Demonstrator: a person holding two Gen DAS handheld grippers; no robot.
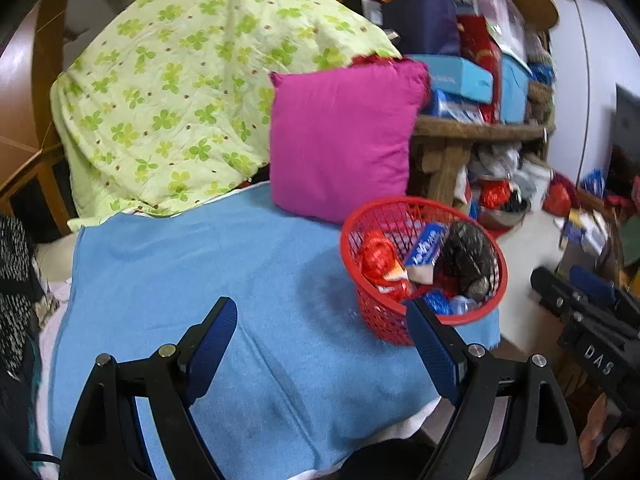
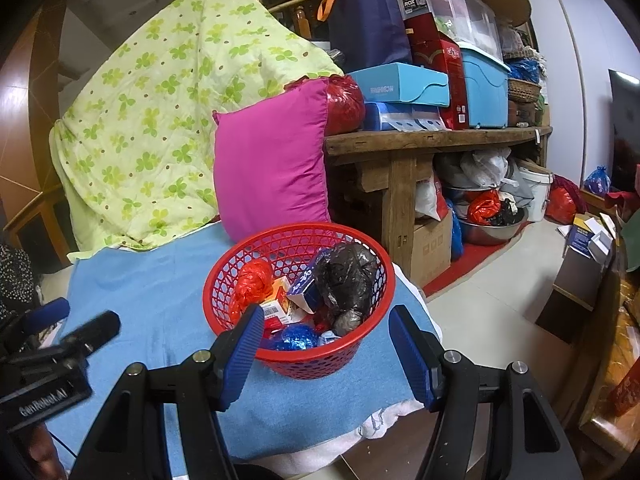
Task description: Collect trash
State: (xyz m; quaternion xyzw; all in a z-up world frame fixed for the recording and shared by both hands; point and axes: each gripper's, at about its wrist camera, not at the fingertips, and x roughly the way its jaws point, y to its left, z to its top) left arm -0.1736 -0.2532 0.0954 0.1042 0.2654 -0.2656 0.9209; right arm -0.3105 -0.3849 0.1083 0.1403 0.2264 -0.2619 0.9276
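behind basket [image 2: 298, 354] rim, half-hidden wrappers [image 2: 294, 338]

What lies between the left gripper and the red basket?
Only bare blue towel separates the left gripper from the red basket, seen in the left wrist view.

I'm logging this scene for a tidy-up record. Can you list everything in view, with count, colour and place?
basket: one, red, on the blue towel near its right edge
black bag: one, black, crumpled, inside the basket
red wrapper: one, red, inside the basket, left side
blue towel: one, blue, spread under the basket
pillow: one, magenta, upright behind the basket
quilt: one, pale green with clover print, behind the towel
wooden bench: one, brown, right of the pillow, stacked with boxes
left hand-held gripper: one, black with blue pads, open, empty
right hand-held gripper: one, black with blue pads, open, before the basket
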